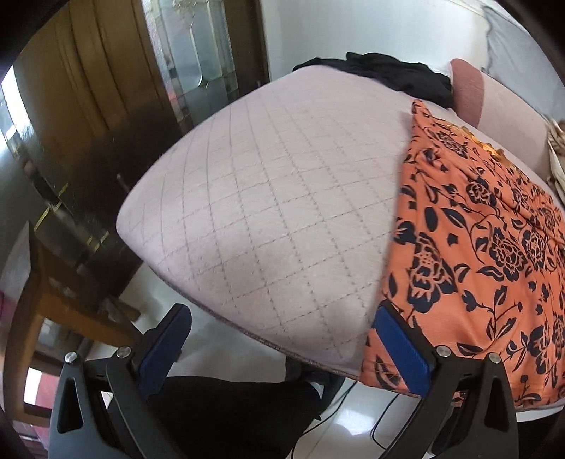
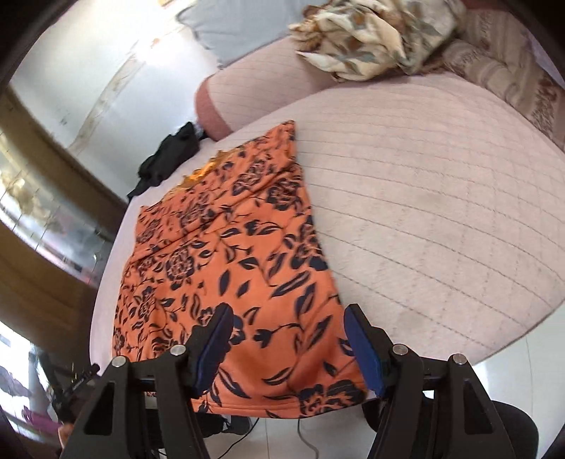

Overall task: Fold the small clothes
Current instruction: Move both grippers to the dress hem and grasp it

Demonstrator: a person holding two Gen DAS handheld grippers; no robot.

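Note:
An orange garment with a dark floral print [image 2: 229, 254] lies flat on the pale quilted cushion [image 2: 423, 212], its near hem hanging a little over the front edge. In the left wrist view the garment [image 1: 476, 247] fills the right side. My left gripper [image 1: 282, 317] is open, low at the cushion's front edge, its right finger [image 1: 402, 353] against the garment's left corner. My right gripper [image 2: 287, 335] is open, its jaws either side of the garment's near right part, just above the hem.
A black garment [image 1: 388, 74] lies at the cushion's far edge, also in the right wrist view [image 2: 169, 155]. A cream leaf-print cloth [image 2: 370, 31] and patterned cushions [image 2: 512, 81] lie at the back right. A wooden table [image 1: 46, 300], cabinet doors and tiled floor with cables are below left.

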